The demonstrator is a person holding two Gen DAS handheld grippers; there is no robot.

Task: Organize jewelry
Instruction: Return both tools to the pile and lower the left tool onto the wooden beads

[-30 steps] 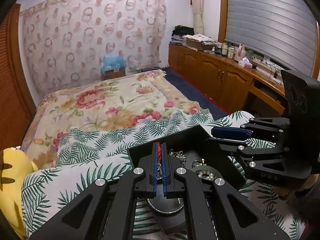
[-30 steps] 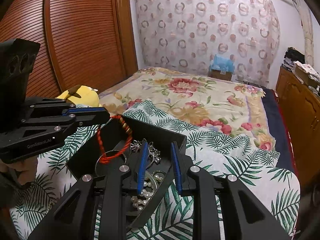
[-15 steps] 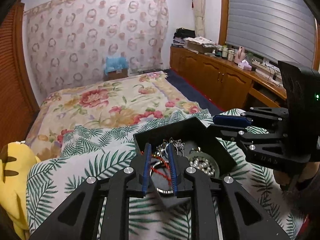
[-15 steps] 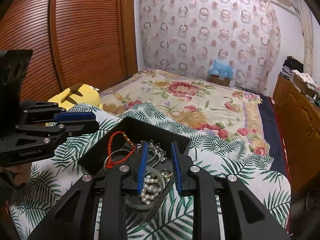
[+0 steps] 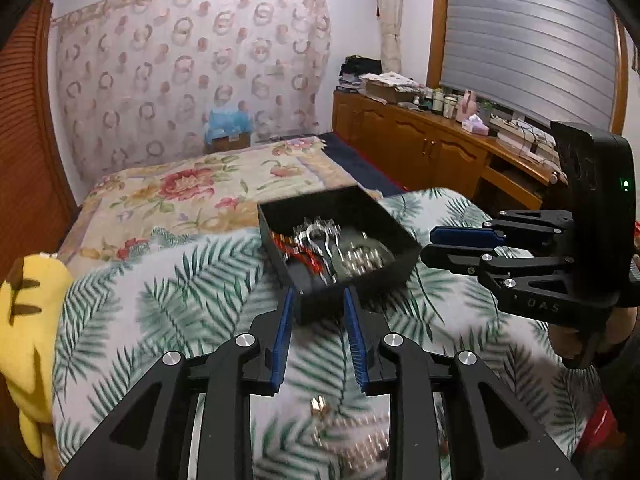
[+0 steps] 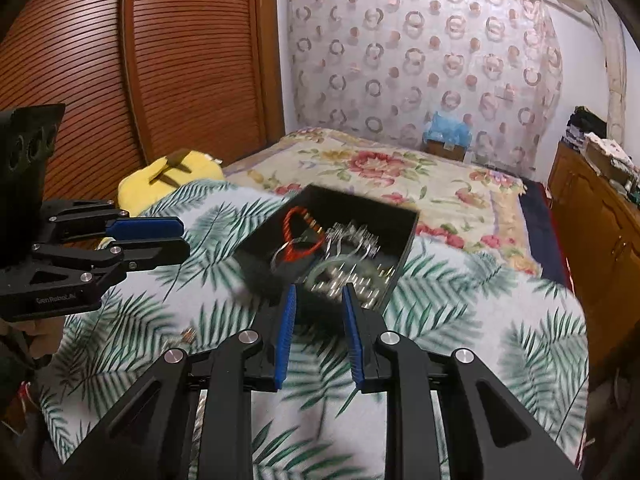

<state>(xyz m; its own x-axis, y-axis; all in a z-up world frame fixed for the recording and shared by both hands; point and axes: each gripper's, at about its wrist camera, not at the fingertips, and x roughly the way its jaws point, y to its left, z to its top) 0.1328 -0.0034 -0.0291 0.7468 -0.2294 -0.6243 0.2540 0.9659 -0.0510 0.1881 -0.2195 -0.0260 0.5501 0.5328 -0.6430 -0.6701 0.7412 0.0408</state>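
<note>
A black open box [image 5: 394, 236] sits on a palm-leaf blanket [image 5: 168, 304]; it also shows in the right wrist view [image 6: 404, 224]. Inside lie a red cord bracelet [image 6: 298, 236], silver pieces [image 5: 318, 236] and pearl beads [image 5: 360, 258]. My left gripper [image 5: 319, 300] is open and empty, just short of the box's near side. My right gripper [image 6: 318, 294] is open and empty at the box's near edge. A small gold piece and a beaded chain [image 5: 352, 436] lie on the blanket below my left gripper, blurred. The gold piece also shows in the right wrist view [image 6: 187, 335].
A yellow plush toy [image 5: 24, 328] lies at the blanket's left edge. A floral bedspread [image 5: 200, 188] stretches behind the box. A wooden cabinet [image 5: 420, 152] with clutter runs along the right wall. A wooden slatted wardrobe [image 6: 168, 60] stands to the left.
My left gripper opened, let the red cord bracelet drop into the box, and pulled back. My right gripper also drew back from over the box. Both views have tilted upward.
</note>
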